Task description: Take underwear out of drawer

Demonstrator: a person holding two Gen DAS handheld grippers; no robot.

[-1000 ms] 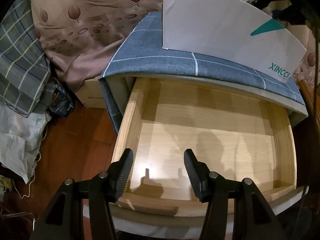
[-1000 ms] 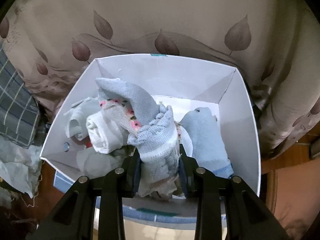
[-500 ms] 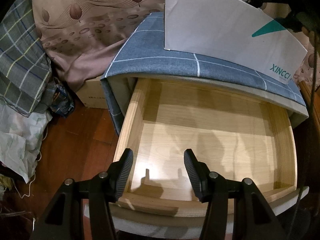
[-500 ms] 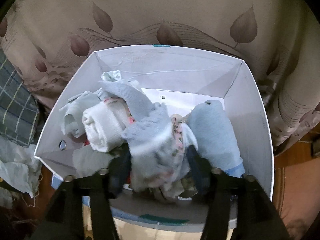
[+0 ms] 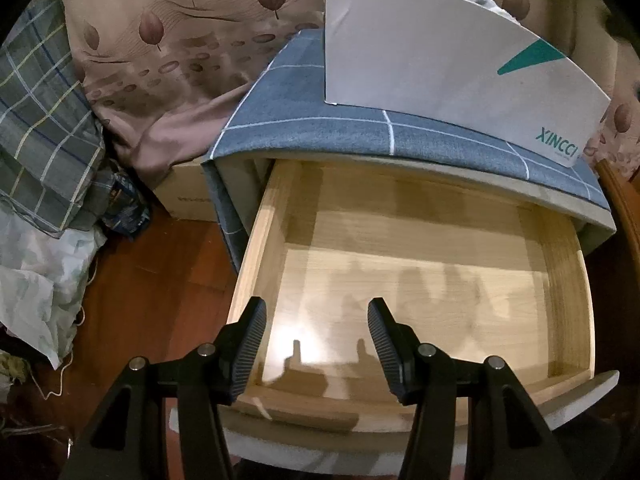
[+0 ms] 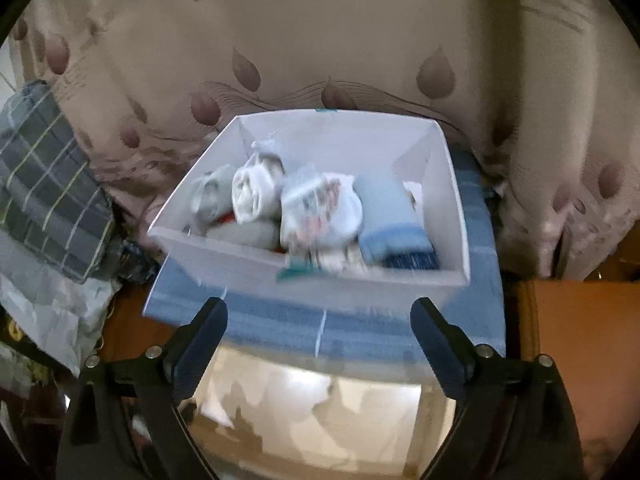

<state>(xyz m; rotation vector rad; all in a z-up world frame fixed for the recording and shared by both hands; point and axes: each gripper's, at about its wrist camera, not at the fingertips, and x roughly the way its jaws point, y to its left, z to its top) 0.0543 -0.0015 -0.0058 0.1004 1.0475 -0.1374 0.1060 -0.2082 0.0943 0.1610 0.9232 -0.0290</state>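
- Box (image 5: 440,60): white card, teal triangle, "XINCCI" printed on its side; stands on the blue cloth.
- Blue cloth (image 5: 312,128): white grid lines, draped over the cabinet top.
- Curtain (image 6: 360,40): beige, brown leaf print, some lettering near the top; hangs behind the box.
- Plaid fabric (image 5: 36,132): grey-green checks, heaped at left.
- Pale sheet (image 5: 36,280): crumpled, below the plaid fabric.
- Carton (image 5: 188,192): plain, on the floor under the curtain's hem.
- Floor (image 5: 160,280): reddish-brown wood.
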